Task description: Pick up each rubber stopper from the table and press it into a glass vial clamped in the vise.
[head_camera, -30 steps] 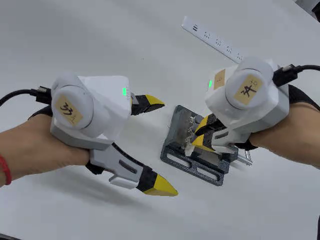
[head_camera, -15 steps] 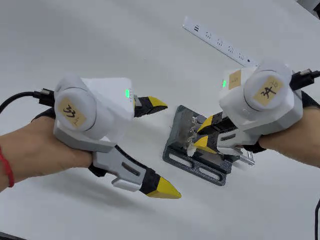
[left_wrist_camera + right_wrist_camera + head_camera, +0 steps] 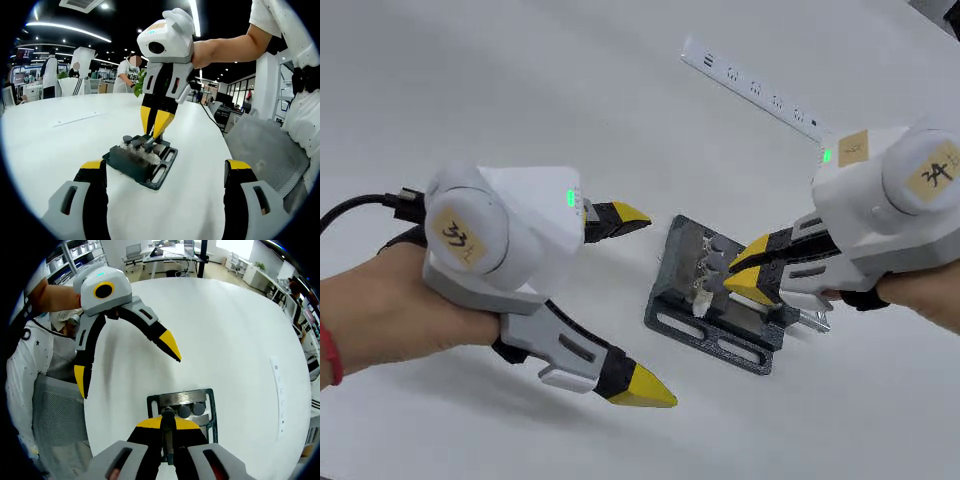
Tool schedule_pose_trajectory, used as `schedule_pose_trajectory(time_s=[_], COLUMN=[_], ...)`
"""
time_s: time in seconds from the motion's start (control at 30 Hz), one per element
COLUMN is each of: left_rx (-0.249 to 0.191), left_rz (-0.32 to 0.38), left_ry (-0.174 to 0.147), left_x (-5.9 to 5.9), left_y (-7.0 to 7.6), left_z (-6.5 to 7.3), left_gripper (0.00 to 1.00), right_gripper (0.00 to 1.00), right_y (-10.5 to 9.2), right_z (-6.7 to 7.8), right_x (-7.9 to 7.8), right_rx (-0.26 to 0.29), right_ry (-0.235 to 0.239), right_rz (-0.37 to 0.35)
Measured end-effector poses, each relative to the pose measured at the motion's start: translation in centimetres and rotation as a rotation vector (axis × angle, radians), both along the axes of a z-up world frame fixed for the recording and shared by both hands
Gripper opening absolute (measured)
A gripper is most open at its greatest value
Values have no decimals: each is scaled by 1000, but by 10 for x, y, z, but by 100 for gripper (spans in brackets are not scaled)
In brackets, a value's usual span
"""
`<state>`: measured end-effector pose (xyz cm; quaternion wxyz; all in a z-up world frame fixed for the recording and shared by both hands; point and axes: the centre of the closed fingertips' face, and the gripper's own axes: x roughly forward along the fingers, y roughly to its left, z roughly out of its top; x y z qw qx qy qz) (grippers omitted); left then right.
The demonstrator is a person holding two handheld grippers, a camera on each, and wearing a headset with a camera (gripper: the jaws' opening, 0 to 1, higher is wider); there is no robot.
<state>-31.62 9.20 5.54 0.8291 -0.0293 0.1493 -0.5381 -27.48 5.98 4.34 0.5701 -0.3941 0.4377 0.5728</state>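
White worktop [image 3: 520, 100], vise [image 3: 710, 335] mid-surface: three grey stoppers [image 3: 184, 411] sit in its vials [image 3: 701, 297], right gripper [image 3: 730, 278] jaws together just above them, left gripper [image 3: 129, 374] jaws wide apart, empty; task looks nearly done.

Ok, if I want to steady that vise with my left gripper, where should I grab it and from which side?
Probably low on the vise body, with the jaws across its two straight, parallel sides, coming in from the side where the left gripper is open. Its top is taken: stoppered vials stand there and the shut right gripper hangs over them.
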Motion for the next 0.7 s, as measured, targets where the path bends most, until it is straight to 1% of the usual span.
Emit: schedule_pose_trajectory(time_s=[0.23,0.33,0.7], left_rx=[8,7,6], left_rz=[-10,-11,-14], left_ry=[5,6,9], left_x=[0,0,0], left_y=[0,-1,-2], left_z=[-2,-1,-1], left_gripper=[98,98,97], right_gripper=[1,1,1], right_y=[1,3,4], right_z=[-7,-8,-13], right_x=[-2,-1,-2], right_rx=[16,23,17], right_ry=[8,10,13], right_rz=[-13,-17,-7])
